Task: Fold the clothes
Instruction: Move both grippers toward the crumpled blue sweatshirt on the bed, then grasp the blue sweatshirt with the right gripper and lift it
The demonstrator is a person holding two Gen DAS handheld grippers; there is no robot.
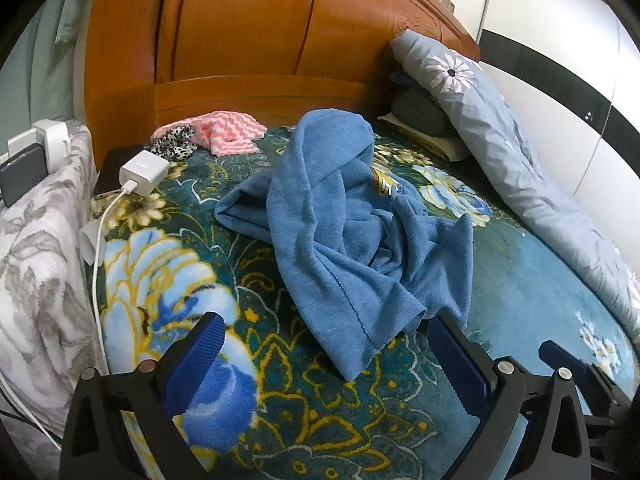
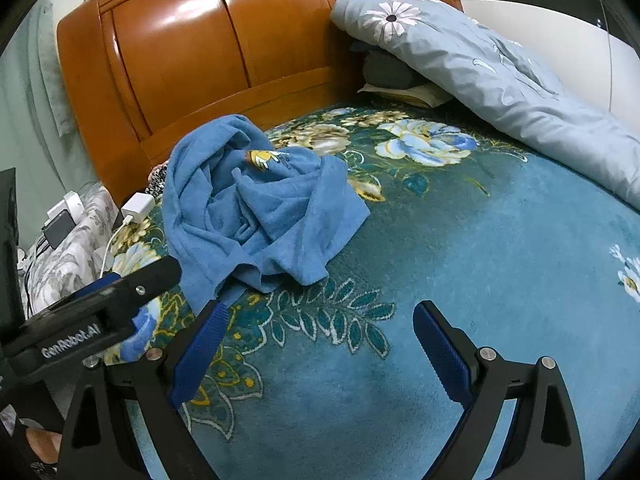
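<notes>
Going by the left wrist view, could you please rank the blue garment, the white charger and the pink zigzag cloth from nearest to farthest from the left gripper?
1. Blue garment: crumpled straight ahead of the left gripper, its hem nearly between the fingers.
2. White charger: farther back, on the left.
3. Pink zigzag cloth: farthest, against the wooden headboard.

A home bedroom: wooden headboard (image 1: 240,40), floral blanket (image 2: 480,280), rolled quilt (image 1: 500,140).

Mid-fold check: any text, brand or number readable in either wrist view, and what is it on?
"GenRobot.AI": white lettering on the left claw's black body, right wrist view.
Blue garment: a yellow and white print shows in a fold, too crumpled to read.
White charger: no legible marking.
</notes>
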